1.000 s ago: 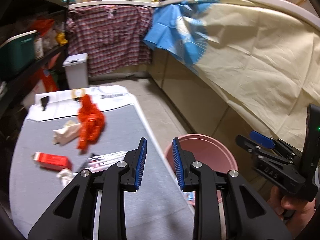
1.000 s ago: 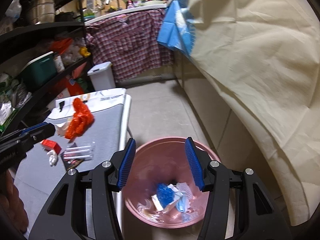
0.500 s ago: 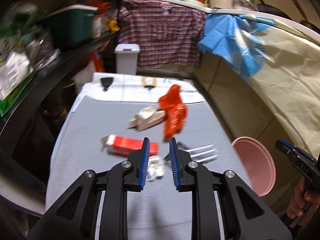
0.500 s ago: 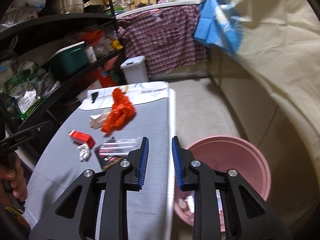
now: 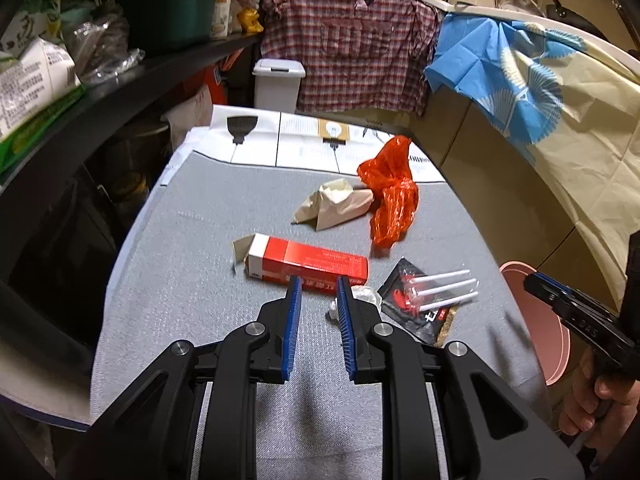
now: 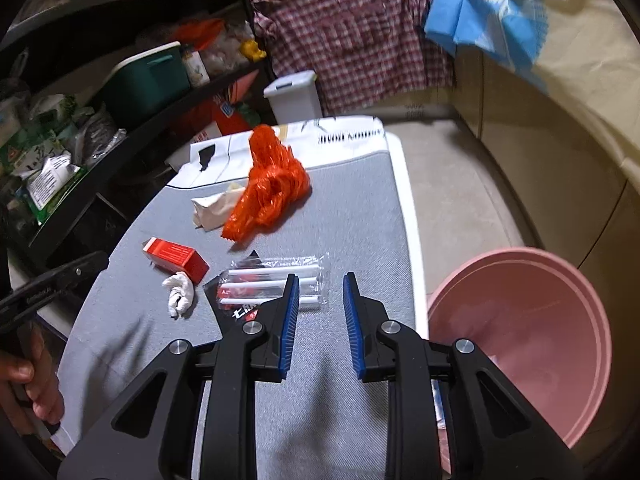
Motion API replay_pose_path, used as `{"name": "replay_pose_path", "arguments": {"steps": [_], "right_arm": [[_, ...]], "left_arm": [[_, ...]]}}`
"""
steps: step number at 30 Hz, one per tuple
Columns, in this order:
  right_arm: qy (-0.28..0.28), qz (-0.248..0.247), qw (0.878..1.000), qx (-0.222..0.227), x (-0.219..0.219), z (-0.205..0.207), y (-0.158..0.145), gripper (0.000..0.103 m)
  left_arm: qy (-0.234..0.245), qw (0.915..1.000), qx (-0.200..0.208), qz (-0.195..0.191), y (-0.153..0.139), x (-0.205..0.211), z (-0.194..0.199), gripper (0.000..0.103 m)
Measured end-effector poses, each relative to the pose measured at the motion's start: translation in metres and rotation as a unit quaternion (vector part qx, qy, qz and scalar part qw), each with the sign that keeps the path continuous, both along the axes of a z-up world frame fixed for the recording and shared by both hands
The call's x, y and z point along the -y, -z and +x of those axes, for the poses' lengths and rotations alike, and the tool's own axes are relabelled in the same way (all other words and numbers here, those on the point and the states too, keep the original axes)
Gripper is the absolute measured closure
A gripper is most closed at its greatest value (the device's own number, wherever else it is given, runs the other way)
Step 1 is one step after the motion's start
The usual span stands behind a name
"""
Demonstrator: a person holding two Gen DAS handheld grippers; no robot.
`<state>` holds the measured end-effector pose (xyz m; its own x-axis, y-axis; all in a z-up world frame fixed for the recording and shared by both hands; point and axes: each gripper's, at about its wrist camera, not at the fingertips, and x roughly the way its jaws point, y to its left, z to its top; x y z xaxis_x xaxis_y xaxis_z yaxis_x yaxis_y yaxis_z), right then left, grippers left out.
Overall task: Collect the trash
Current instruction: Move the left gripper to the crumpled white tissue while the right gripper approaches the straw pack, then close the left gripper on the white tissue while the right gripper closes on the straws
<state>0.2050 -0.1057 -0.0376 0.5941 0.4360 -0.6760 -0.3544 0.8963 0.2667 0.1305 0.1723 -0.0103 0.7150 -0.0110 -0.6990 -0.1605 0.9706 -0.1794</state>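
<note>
Currently, both grippers hang above the grey mat (image 5: 208, 240) on the table, each tilted downward toward the scattered trash.

Left gripper (image 5: 317, 282): jaws stand a narrow gap apart and grip nothing. They have just been closing, with nothing between them. The blue pads (image 5: 294, 320) frame the near edge of the red carton (image 5: 308, 264), which lies flat on the mat. A white crumpled wad (image 5: 360, 298) lies just right of the tips, partly hidden by the right finger.

Right gripper (image 6: 320, 280): jaws likewise stand a narrow gap apart, empty, and have just been closing. Its left finger overlaps the clear packet of white sticks (image 6: 280, 280), which rests on a black wrapper (image 5: 416, 308); contact cannot be confirmed from this view.

Remaining trash on the mat:
- orange plastic bag (image 5: 390, 196), crumpled, toward the far end;
- beige paper scrap (image 5: 332, 204), touching the orange bag's left side.

The pink bin (image 6: 532, 332) stands on the floor just beside the table's right edge; some contents show low inside, blurred.

A hand (image 6: 28, 384) holds the left gripper's handle at the lower left of the right wrist view.
</note>
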Motion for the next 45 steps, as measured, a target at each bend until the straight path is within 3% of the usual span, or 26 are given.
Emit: {"name": "replay_pose_path", "arguments": {"steps": [12, 35, 38, 41, 45], "right_arm": [[0.004, 0.025, 0.997, -0.066, -0.022, 0.040, 0.039, 0.079], [-0.021, 0.012, 0.995, -0.092, -0.031, 0.046, 0.054, 0.078], [-0.026, 0.010, 0.996, -0.089, -0.032, 0.045, 0.053, 0.080], [-0.031, 0.008, 0.996, -0.087, -0.034, 0.044, 0.053, 0.091], [-0.038, 0.001, 0.996, -0.079, -0.036, 0.041, 0.051, 0.102]], "left_arm": [[0.019, 0.9994, -0.020, -0.020, 0.028, 0.001, 0.018, 0.085], [0.048, 0.9968, -0.061, -0.019, 0.059, 0.017, 0.039, 0.083], [0.049, 0.9966, -0.063, -0.019, 0.061, 0.016, 0.039, 0.083], [0.053, 0.9964, -0.063, -0.018, 0.060, 0.016, 0.039, 0.084], [0.057, 0.9961, -0.066, -0.015, 0.059, 0.018, 0.039, 0.098]]}}
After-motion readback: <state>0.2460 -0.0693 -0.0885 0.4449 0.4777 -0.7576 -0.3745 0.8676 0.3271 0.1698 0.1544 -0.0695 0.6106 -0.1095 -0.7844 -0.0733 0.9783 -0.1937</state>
